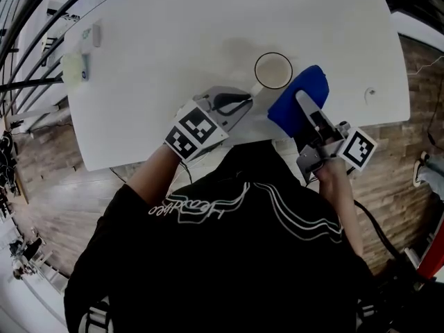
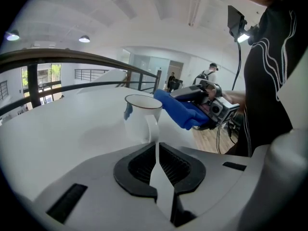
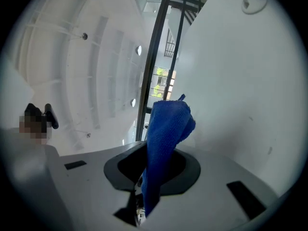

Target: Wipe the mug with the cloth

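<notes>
A white mug (image 1: 272, 71) with a dark rim stands upright on the white table (image 1: 173, 40). My left gripper (image 1: 243, 104) is shut on the mug's handle (image 2: 153, 131), which runs between its jaws in the left gripper view. The mug body (image 2: 138, 115) rises just ahead of them. My right gripper (image 1: 305, 106) is shut on a blue cloth (image 1: 300, 99), held just right of the mug. In the right gripper view the cloth (image 3: 163, 143) stands up out of the jaws. The cloth's free end (image 2: 180, 110) reaches the mug's rim in the left gripper view.
A small pale object with a blue part (image 1: 78, 64) lies at the table's far left edge. A small round fitting (image 1: 371, 92) sits in the table top to the right. Wooden floor (image 1: 62, 186) and black railings (image 1: 21, 19) surround the table.
</notes>
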